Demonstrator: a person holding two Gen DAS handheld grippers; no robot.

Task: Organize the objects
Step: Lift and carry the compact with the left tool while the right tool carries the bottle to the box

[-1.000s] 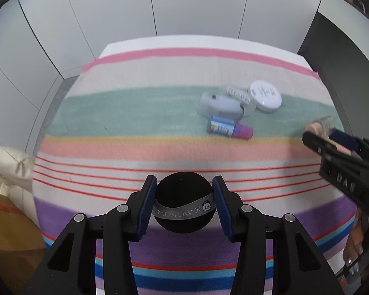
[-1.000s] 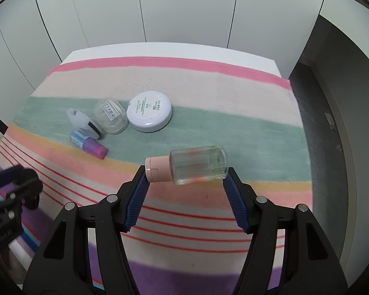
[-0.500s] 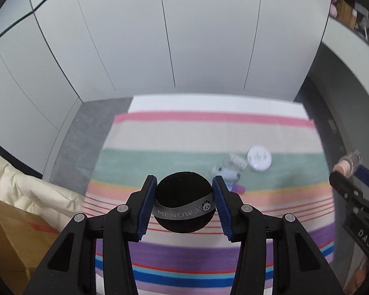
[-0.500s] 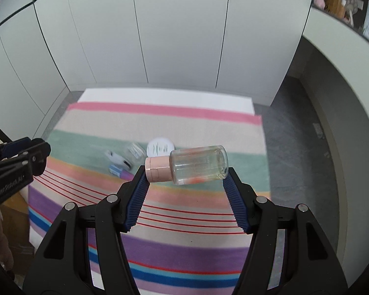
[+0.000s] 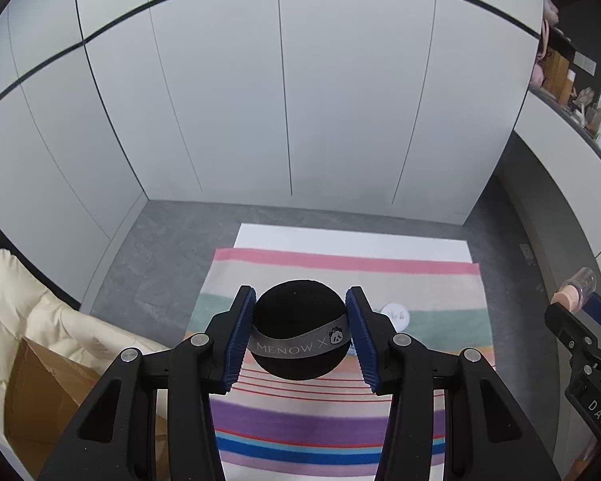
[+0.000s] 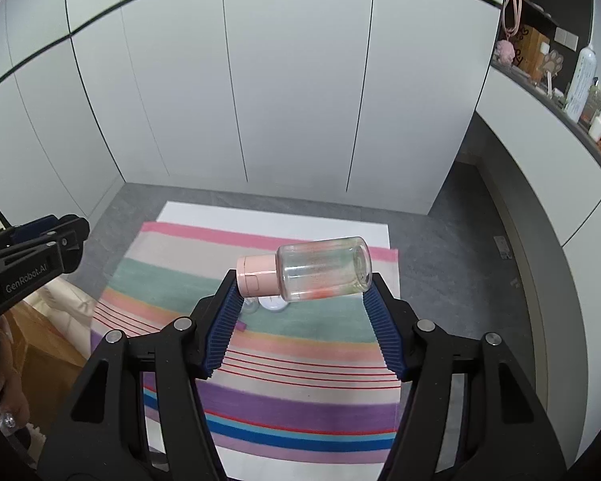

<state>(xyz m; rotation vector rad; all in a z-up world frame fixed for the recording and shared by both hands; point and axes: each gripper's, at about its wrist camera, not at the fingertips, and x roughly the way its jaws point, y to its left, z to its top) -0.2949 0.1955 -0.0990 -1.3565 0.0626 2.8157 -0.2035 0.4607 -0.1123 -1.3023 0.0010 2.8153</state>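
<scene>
While raised, hand-held grippers (image 5: 300,334) tilt downward.

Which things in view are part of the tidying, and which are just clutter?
Job:
black puff, in left gripper
clear bottle, in right gripper
white compact on the striped cloth

Lying about:
cardboard box
cream cushion
shelf items
</scene>
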